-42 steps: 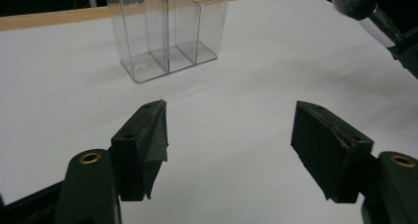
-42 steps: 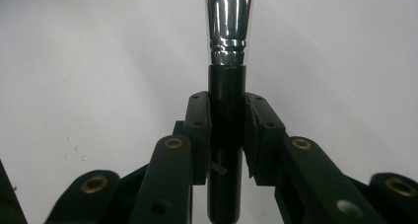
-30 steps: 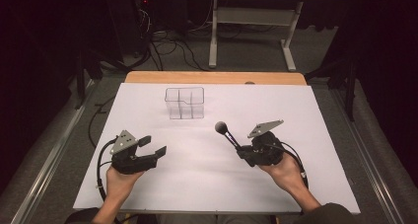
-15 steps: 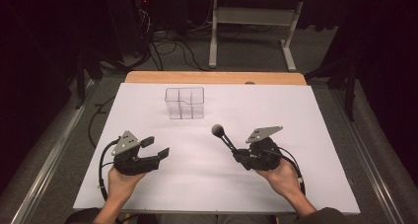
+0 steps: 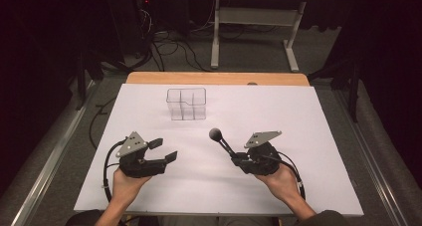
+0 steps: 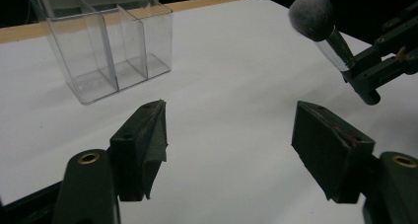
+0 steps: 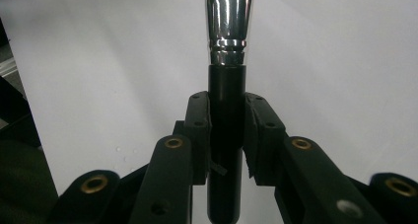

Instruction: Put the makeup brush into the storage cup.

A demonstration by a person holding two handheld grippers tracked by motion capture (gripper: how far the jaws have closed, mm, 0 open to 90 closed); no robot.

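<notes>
A makeup brush (image 5: pixel 220 140) with a dark round head, a chrome ferrule and a black handle is held above the white table cover. My right gripper (image 5: pixel 236 159) is shut on its handle (image 7: pixel 226 135), head pointing up and to the left. In the left gripper view the brush head (image 6: pixel 311 16) shows at the upper right. My left gripper (image 5: pixel 164 150) stands open at the front left with nothing between its pads (image 6: pixel 144 147). A clear plastic organiser (image 5: pixel 186 103) with several compartments stands at the back centre, and it is empty (image 6: pixel 106 41).
The white cover (image 5: pixel 298 116) spreads over a wooden table whose far edge (image 5: pixel 214 78) shows. Beyond it are a metal stand's legs (image 5: pixel 254 42) and cables on a dark floor. A metal rail (image 5: pixel 50 161) runs along the left.
My right gripper and the brush have shifted a little to the left and toward the front. The left gripper has barely moved.
</notes>
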